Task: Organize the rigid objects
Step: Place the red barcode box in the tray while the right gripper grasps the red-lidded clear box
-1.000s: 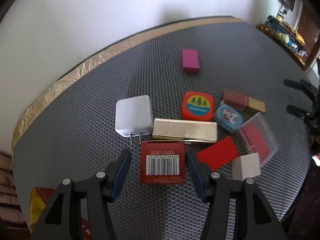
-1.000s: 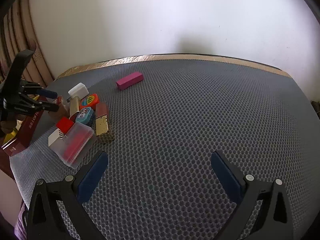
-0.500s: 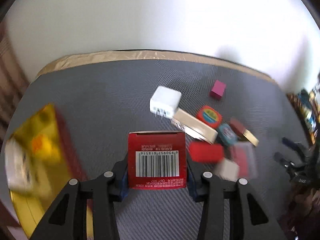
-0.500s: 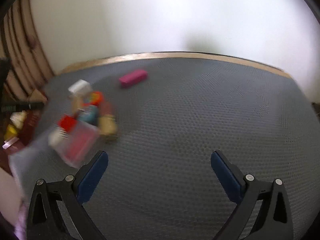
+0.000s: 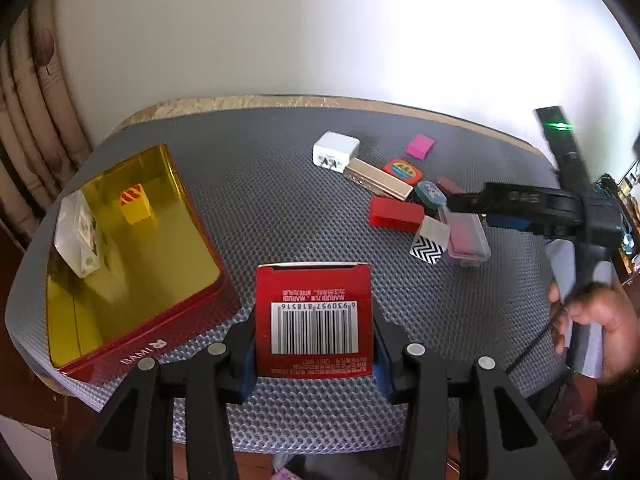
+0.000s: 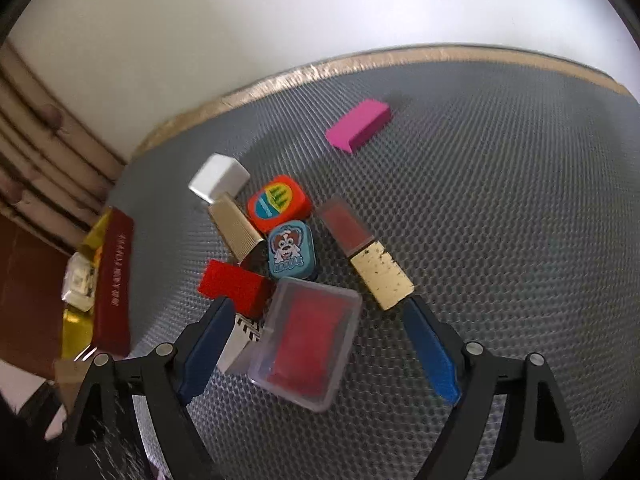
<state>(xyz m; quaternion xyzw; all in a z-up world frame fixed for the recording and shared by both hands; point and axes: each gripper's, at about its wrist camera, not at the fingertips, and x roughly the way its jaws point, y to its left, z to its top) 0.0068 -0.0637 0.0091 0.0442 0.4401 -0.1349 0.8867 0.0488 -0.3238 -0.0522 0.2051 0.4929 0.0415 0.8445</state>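
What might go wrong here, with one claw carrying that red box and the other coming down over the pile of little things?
The red barcode box is clamped by only part of its sides in the left gripper, so it might twist free before reaching the gold tin. The right gripper, whose jaws have just been closing, straddles the clear case with the zigzag block beside one finger, and may nudge it.

Red barcode box [image 5: 314,320]; gold-lined red tin [image 5: 132,248]; pink block [image 6: 358,124]; zigzag black-white cube [image 5: 428,249].

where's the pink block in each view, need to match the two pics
Left wrist: the pink block lies far on the mat, upper right of centre, past the orange eraser.
Right wrist: pink block upper centre, apart from the pile.
Shared landmark: the white charger.
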